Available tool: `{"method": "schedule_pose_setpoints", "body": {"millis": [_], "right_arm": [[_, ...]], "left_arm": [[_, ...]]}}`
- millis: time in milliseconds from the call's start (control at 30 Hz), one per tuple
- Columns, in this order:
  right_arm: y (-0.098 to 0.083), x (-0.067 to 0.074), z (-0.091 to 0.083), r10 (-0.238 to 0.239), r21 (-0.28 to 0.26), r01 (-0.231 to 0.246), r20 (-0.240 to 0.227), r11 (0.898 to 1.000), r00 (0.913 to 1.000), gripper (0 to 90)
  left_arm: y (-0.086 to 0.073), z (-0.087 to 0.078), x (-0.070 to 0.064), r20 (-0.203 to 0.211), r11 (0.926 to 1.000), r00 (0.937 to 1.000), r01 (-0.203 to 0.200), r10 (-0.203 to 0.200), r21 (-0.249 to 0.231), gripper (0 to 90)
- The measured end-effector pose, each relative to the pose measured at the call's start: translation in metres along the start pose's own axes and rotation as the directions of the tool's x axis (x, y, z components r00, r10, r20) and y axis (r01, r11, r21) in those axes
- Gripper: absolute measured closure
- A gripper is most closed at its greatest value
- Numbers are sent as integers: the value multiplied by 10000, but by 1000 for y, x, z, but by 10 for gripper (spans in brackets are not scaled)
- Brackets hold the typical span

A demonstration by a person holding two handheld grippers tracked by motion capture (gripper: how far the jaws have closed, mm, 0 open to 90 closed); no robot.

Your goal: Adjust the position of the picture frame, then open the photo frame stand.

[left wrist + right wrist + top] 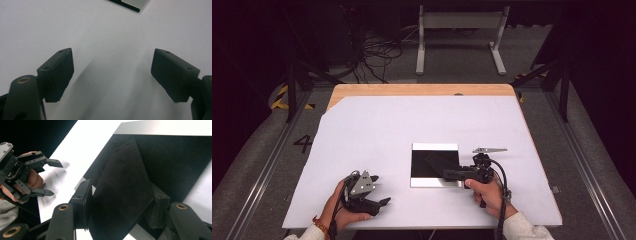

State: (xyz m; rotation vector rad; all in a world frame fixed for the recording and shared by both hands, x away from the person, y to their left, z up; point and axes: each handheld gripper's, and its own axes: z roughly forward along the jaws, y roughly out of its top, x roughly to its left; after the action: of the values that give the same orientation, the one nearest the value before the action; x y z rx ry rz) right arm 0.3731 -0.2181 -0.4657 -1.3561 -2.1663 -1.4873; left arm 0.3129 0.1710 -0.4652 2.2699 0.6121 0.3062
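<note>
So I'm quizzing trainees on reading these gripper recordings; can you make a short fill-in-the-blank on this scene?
1. The right gripper has a ____ piece of stiff cloth between its jaws.
2. The left gripper has its jaws ____, with nothing between them.
3. The black square tray lies on a ____ sheet that covers the table.
4. In the high view, the left gripper is to the ____ of the tray.

Missing words: black; open; white; left
</note>
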Motion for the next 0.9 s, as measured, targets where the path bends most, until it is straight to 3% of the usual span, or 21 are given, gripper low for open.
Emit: {"method": "schedule_pose_setpoints", "body": {"millis": [100,300,467,567,667,900], "right_arm": [[1,0,1,-55,18,55,-35,10000,10000,478],[-2,0,1,-146,-62,146,8,9999,9999,482],[-3,3,-1,-508,-212,510,94,9985,9987,490],[-5,5,-3,-599,-254,602,135,9979,9981,493],[-7,8,-4,-775,-337,783,241,9964,9967,494],[-8,12,-7,-1309,-407,1319,267,9904,9910,504]], "left_arm": [[3,-1,0,372,9992,9992,135,-120,-389,193],[7,4,1,731,9986,9971,261,-227,-456,188],[20,14,7,972,9967,9943,494,-430,-651,187],[29,20,10,1364,9935,9887,738,-615,-869,178],[37,27,13,1838,9887,9789,1098,-897,-1022,159],[56,50,16,2130,9911,9726,1112,-934,-729,140]]}}
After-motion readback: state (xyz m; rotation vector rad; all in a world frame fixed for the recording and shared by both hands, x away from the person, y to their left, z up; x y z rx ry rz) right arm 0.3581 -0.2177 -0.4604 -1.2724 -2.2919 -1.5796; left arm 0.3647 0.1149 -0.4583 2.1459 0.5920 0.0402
